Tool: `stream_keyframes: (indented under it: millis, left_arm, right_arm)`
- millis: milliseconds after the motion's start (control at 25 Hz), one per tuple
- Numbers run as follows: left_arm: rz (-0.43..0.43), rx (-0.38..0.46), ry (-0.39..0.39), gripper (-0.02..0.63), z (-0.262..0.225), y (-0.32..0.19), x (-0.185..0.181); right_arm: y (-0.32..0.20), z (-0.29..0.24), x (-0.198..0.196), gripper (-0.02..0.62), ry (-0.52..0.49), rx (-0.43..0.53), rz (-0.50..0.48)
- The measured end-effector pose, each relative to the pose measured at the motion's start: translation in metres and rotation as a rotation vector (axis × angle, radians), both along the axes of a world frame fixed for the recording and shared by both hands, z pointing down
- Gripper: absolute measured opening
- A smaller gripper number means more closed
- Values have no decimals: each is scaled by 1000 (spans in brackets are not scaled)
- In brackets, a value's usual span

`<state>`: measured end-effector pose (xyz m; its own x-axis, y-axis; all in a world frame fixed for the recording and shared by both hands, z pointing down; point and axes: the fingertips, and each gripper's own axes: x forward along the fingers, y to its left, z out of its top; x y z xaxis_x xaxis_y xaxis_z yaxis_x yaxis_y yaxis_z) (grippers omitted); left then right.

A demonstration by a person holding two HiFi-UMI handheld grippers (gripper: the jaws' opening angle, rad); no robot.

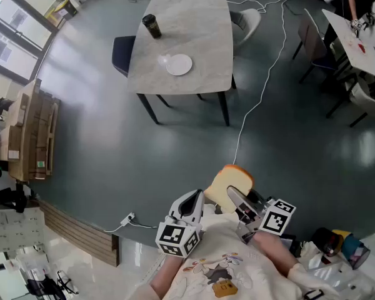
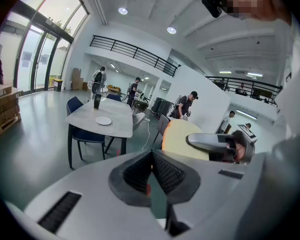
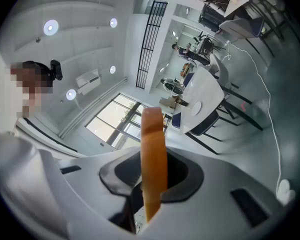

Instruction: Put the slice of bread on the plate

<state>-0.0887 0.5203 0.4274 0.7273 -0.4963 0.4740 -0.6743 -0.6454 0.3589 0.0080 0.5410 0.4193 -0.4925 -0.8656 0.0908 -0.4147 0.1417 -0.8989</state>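
While my right tongs (image 1: 236, 199) stay out of play for nothing else, they are clamped on the tan, brown-crusted slice of bread (image 1: 230, 181), held over the floor near my chest. My left tongs (image 1: 189, 204) are together and empty. The small round white plate (image 1: 179, 64) lies well apart on the grey marble table (image 1: 200, 24). I judge the bread light, soft and crushable, so it is best pinched gently near the crust.

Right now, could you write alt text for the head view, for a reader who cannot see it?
The right gripper holds a slice of bread close to the person's body, beside the shut, empty left gripper. Across the grey floor stands a table with a white plate and a dark cup.
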Motion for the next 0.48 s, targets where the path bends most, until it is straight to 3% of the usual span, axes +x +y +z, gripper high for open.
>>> stream_keyframes:
  millis: [480]
  left_arm:
    - [-6,26,27,11,-3,2,25]
  right_arm:
    - [8,1,38,92,31,1,54]
